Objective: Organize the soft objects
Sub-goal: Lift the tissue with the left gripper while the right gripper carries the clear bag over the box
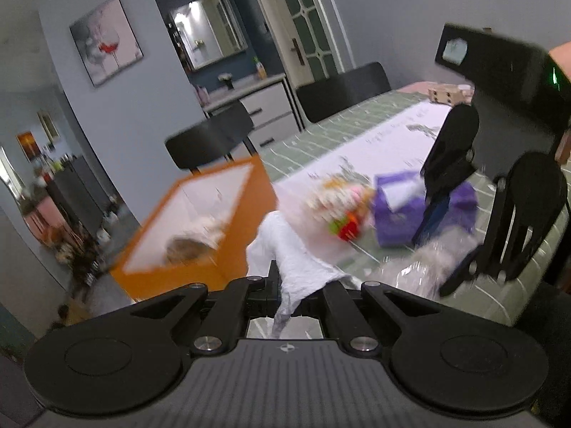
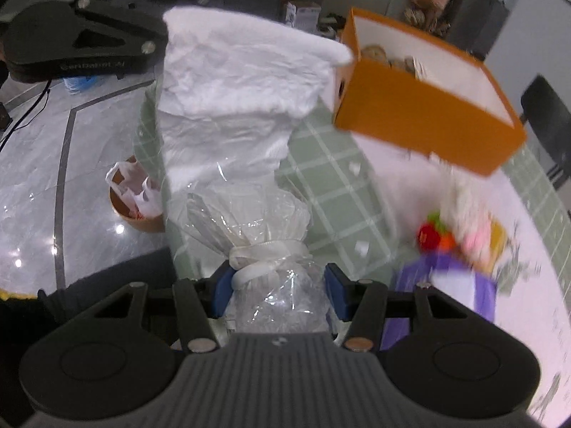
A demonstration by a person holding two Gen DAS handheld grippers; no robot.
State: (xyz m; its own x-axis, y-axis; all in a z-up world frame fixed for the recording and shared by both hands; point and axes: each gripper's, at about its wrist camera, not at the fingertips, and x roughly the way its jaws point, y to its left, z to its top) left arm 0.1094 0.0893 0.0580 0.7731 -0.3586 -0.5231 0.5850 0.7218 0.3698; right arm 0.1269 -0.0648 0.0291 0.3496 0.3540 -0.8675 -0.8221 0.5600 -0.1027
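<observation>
The left gripper pinches a white cloth. The right gripper clamps a clear ribbon-tied bag; the orange box sits at 1 o'clock.

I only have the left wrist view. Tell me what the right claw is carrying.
Observer: The right claw is shut on a clear plastic bag, with its blue pads pressing on both sides.
Operator: Describe how that bag is closed.
Observer: A white ribbon is tied round its neck, just ahead of the pads.
Operator: Report anything on the floor beside the table.
Observer: A round brown bin stands there, with a white bag in it.
</observation>
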